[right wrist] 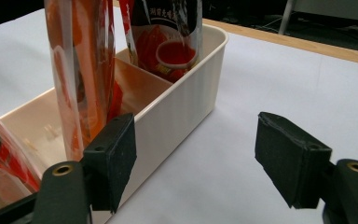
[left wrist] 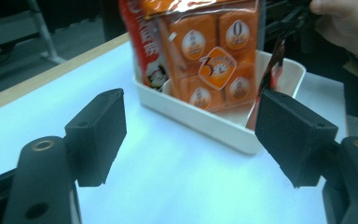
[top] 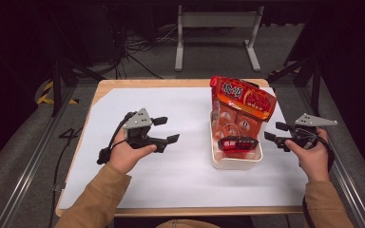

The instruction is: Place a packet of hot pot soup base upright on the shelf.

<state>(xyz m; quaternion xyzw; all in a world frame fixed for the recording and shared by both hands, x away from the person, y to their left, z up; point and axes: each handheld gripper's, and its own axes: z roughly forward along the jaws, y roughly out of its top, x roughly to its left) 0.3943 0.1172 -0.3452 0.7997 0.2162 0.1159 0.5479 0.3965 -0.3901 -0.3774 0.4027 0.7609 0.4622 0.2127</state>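
Bin (top: 235, 163) w/ snack packs (top: 241, 107); left hand-held gripper (top: 163, 129) & right hand-held gripper (top: 274, 131) both released.

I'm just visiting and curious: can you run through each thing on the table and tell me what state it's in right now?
Left gripper: open, holding nothing, above the white sheet.
Right gripper: open, holding nothing, beside the bin.
White bin: upright on the table, packets inside.
Large orange snack bag: standing in the bin, sticking up above its rim.
Small red and black packet: at the bin's near end, sealed as far as I can tell.
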